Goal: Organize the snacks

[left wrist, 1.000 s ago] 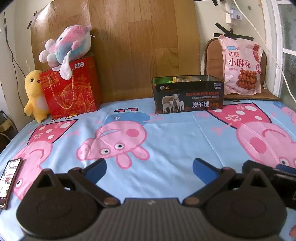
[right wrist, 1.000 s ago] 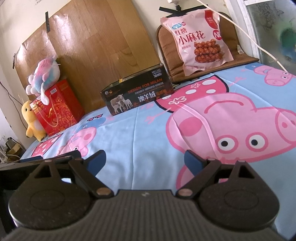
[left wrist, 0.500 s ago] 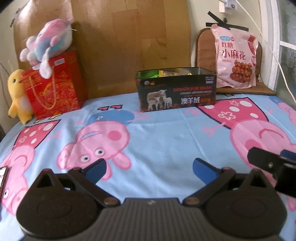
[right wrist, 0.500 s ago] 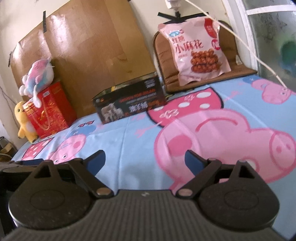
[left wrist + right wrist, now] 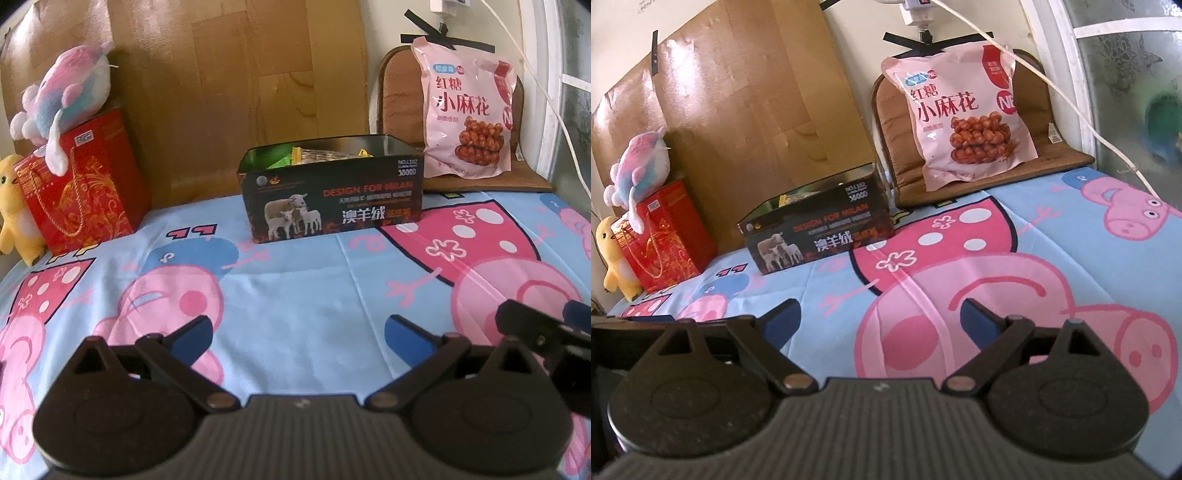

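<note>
Wood panel [image 5: 229,85], window [image 5: 1126,74] rt.

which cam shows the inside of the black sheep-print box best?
Left wrist: it looks down over the black sheep-print cardboard box, showing green and yellow packets inside. Right wrist sees the box obliquely; the interior is mostly hidden.

The left tongs [image 5: 298,334] hang over the cartoon-pig bedsheet [image 5: 295,280], blue-tipped fingers [image 5: 192,334] spread wide with nothing between them; ahead stands a black open-topped box [image 5: 332,199] printed with sheep, snack packets [image 5: 317,154] showing inside; behind it to the right a pink snack bag [image 5: 467,114] leans on a brown cushion [image 5: 397,96]; far left, a red gift bag [image 5: 83,184] carries a pastel plush [image 5: 64,90], a yellow duck toy [image 5: 16,210] beside it; part of the right tongs [image 5: 546,332] shows at the right edge.
</note>
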